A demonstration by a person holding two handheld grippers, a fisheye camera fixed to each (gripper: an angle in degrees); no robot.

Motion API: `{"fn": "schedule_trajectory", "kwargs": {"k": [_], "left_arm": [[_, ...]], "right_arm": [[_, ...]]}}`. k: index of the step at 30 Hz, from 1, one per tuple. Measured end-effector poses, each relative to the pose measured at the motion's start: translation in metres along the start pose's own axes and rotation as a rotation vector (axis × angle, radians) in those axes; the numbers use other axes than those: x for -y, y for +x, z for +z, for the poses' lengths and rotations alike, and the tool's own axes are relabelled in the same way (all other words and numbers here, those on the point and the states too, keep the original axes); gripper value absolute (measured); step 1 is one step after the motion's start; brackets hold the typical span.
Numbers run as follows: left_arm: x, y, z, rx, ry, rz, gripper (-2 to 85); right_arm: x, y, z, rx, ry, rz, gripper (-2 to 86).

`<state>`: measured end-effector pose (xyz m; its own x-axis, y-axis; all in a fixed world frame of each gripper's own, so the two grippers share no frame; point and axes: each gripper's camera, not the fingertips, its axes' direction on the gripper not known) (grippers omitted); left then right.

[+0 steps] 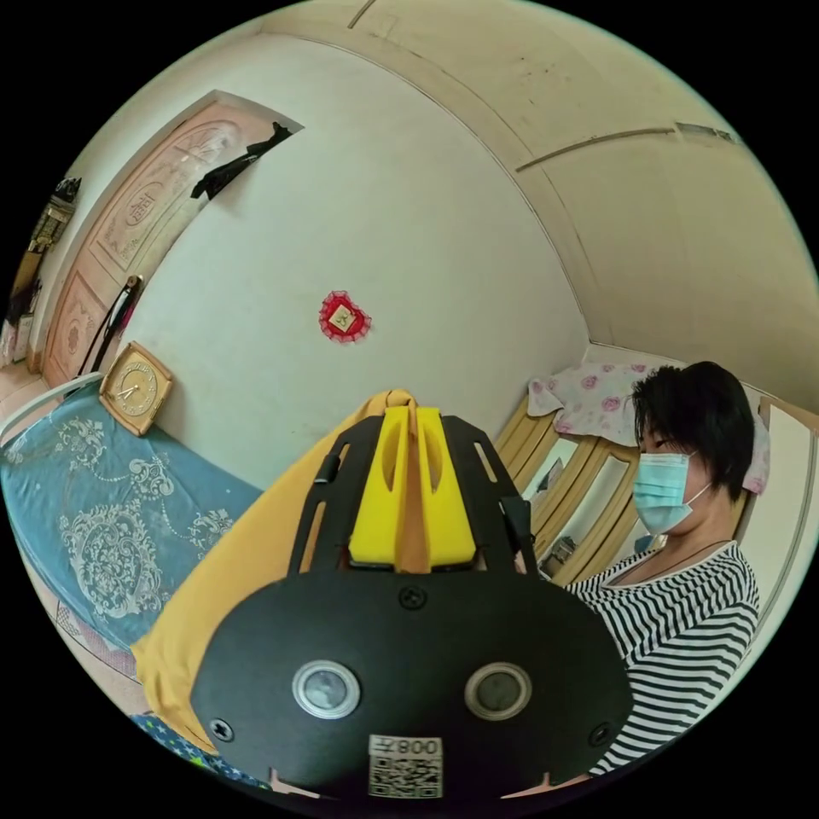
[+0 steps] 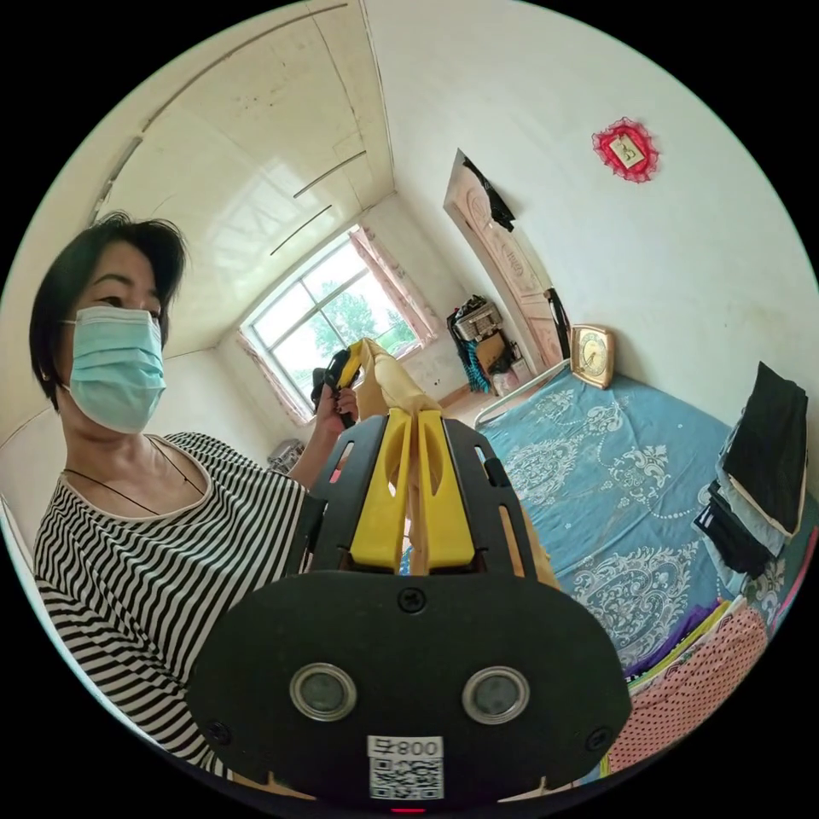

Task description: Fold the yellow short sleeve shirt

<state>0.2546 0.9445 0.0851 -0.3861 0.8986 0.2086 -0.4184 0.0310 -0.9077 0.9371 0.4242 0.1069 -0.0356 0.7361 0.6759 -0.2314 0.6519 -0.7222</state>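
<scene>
My left tool (image 1: 413, 422) and right tool (image 2: 415, 422) each pinch the yellow shirt (image 1: 230, 563) tight between closed jaws, holding it up above the blue bed (image 2: 614, 478).

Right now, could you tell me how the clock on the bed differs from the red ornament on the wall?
The clock stands on the blue bedspread, leaning against the wall; the red ornament hangs high on the wall, apart from the bed. The clock has a tan, squarish frame around a round dial; the ornament is red with a frilled edge around a small pale centre. The clock looks larger than the ornament. Both are against the same white wall.
</scene>
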Motion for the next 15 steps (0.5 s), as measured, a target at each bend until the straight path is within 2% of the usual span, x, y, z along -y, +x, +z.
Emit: {"fn": "schedule_trajectory", "kwargs": {"k": [8, 15], "left_arm": [[0.009, -0.138, 0.033, -0.026, -0.060, -0.048, 1.5], [0.022, -0.337, 0.137, 0.045, -0.231, -0.171, 2.1]], "right_arm": [[0.107, 0.078, 0.089, -0.134, -0.009, 0.067, 1.0], [0.208, 0.212, 0.188, -0.315, -0.078, 0.213, 1.0]]}}
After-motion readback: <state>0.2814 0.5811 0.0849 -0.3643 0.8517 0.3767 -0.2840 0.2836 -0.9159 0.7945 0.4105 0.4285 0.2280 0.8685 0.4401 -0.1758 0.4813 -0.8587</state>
